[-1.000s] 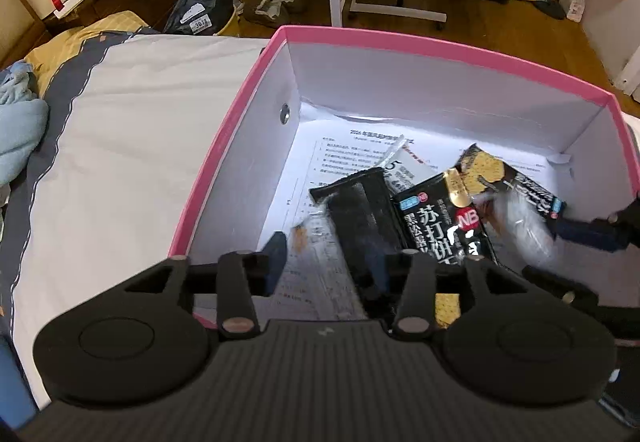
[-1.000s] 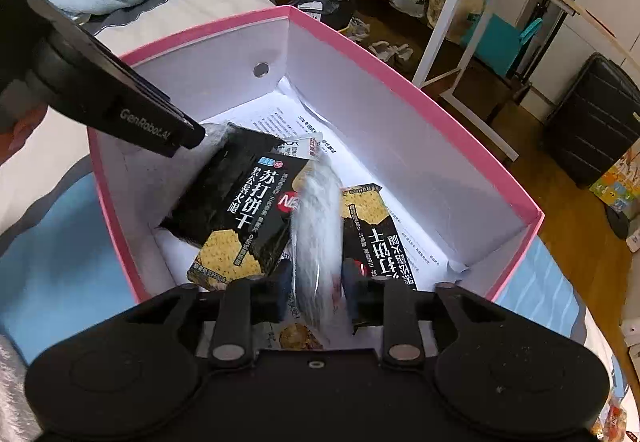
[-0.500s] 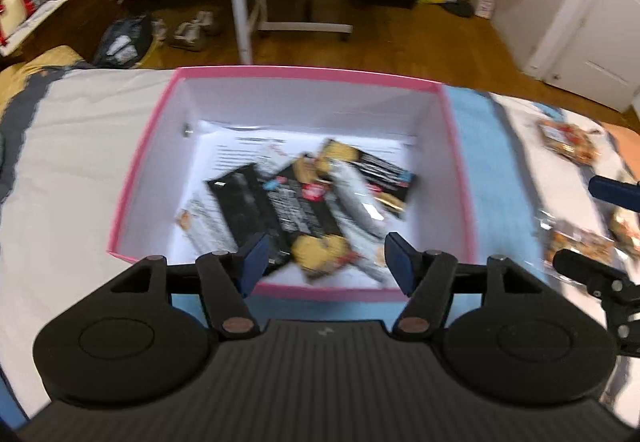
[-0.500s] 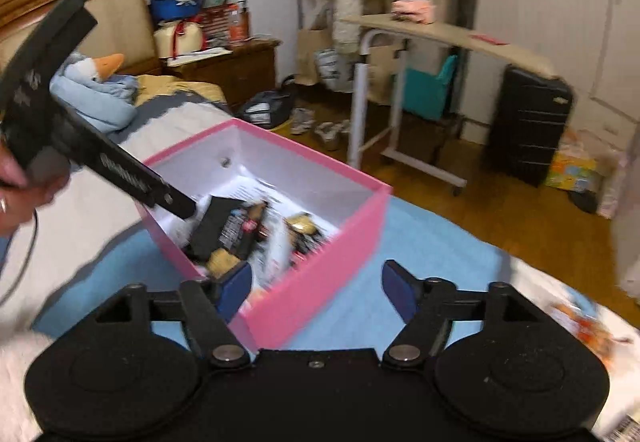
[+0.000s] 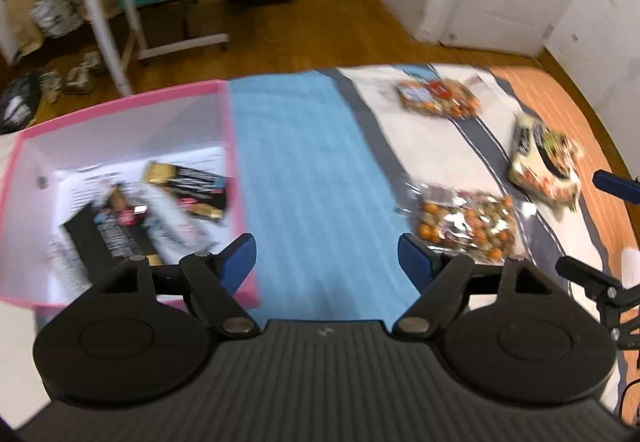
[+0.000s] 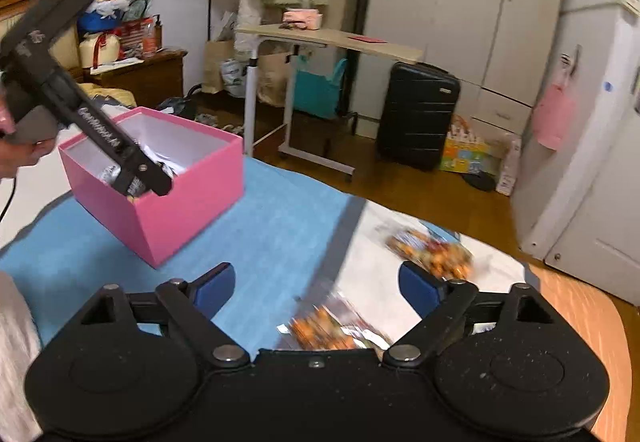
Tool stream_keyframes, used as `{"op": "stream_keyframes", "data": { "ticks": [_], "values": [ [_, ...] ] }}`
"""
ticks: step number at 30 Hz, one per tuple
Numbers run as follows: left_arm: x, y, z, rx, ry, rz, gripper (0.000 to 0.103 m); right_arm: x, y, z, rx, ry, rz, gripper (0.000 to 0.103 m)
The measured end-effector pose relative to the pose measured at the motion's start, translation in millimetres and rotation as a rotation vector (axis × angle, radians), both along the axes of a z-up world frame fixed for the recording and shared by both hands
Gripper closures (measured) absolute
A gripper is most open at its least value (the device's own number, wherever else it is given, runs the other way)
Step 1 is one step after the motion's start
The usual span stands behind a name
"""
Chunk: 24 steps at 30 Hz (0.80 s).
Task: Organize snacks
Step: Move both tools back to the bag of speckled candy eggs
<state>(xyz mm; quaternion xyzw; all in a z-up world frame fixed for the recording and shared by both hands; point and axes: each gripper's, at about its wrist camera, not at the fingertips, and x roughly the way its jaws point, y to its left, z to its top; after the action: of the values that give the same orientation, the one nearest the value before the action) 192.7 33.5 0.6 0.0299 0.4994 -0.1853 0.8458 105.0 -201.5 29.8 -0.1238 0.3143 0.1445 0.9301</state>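
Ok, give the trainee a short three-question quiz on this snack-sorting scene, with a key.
1. True or false: the left gripper holds a snack packet.
2. How many snack packets lie on the bedcover outside the pink cardboard box in the left wrist view?
A) one B) three C) five
3. Fill in: the black cracker packets lie ____ the pink cardboard box.

Key
1. False. Its jaws have just been opening and nothing is between them; the right gripper is empty too.
2. B: the far orange packet, the near clear packet of orange snacks and the cream packet.
3. inside
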Motion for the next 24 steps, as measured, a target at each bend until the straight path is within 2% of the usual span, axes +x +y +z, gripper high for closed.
{"op": "stream_keyframes", "data": {
  "ticks": [4, 11, 17, 20, 24],
  "values": [
    [2, -42, -20, 0.014, -0.004, -0.082, 0.025, -12, -20, -29, 0.005, 0.004, -0.046, 0.006],
    [22, -92, -68, -0.042, 0.063, -0.114, 0.026, -16, -39, -80, -0.121, 0.101, -0.115, 0.006],
    [51, -109, -111, -0.044, 0.076, -0.065, 0.026, -15, -67, -121, 0.050, 0.208, -0.176, 0.006],
    [63, -113, -127, -0.070, 0.072, -0.041, 0.026, -6, -70, -137, 0.063, 0.219, -0.208, 0.006],
    [73, -114, -144, -0.161, 0.134, -0.049, 0.025, 2, -68, -147, 0.048, 0.209, -0.180, 0.006]
  ]
}}
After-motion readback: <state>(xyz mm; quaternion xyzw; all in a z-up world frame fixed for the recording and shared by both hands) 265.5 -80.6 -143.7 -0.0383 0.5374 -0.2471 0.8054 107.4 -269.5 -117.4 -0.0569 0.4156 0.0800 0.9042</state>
